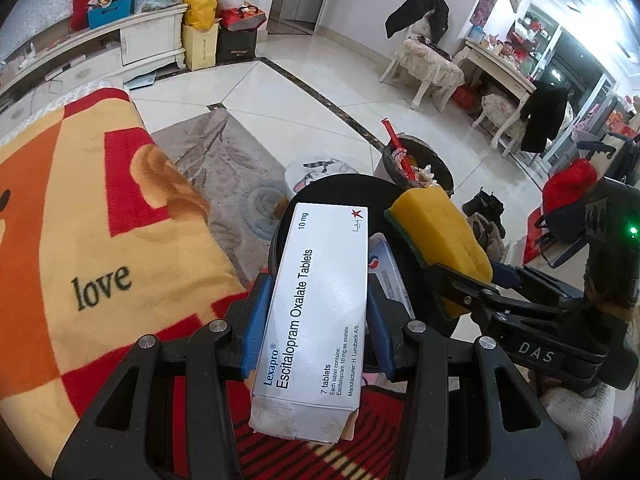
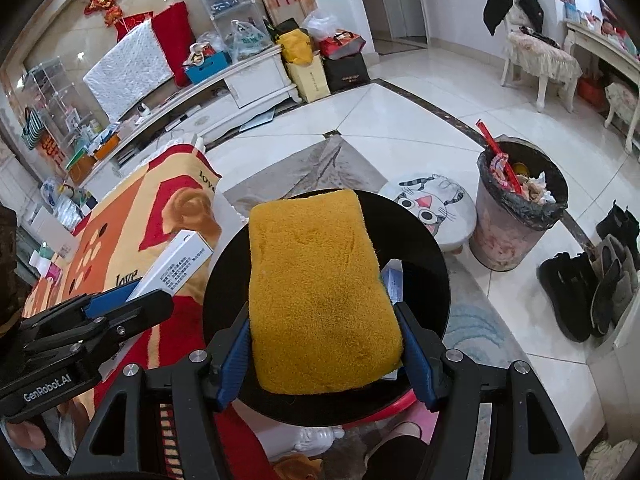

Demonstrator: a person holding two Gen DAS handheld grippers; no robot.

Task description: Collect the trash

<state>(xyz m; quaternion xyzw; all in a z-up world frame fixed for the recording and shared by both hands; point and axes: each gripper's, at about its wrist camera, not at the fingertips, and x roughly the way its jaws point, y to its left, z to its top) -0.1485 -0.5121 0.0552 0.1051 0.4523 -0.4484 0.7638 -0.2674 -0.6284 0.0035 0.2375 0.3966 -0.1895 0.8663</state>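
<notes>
In the left wrist view, the left tool (image 1: 316,300) is clamped on a white medicine box (image 1: 316,304). The blue pads press on its two long sides. The box is long and flat, with blue and black words on top, and its near end looks worn and a bit torn. It hangs over a round black tray (image 1: 340,186). Another small white box (image 1: 390,272) lies in the tray, just beside it. The right tool (image 1: 466,276) is on the right, holding a yellow sponge (image 1: 440,232). A full trash bin (image 1: 436,168) stands on the floor past the tray.

The medicine box is smooth, so I think it could slide out if the hand tips too far. It could then land on the blanket (image 1: 72,220) and not in the tray.

In the right wrist view, the right tool (image 2: 324,344) is clamped on the yellow sponge (image 2: 320,292), with one pad on each side. The sponge is thick, fuzzy and soft, with a thin green layer under it. It sits over the middle of the black tray (image 2: 428,248). The left tool (image 2: 120,300) holds the medicine box (image 2: 176,264) near the tray's left edge.

The two tools are near each other, so I think they could bump. The trash bin (image 2: 516,220) is already heaped up, so things could spill off the top.
</notes>
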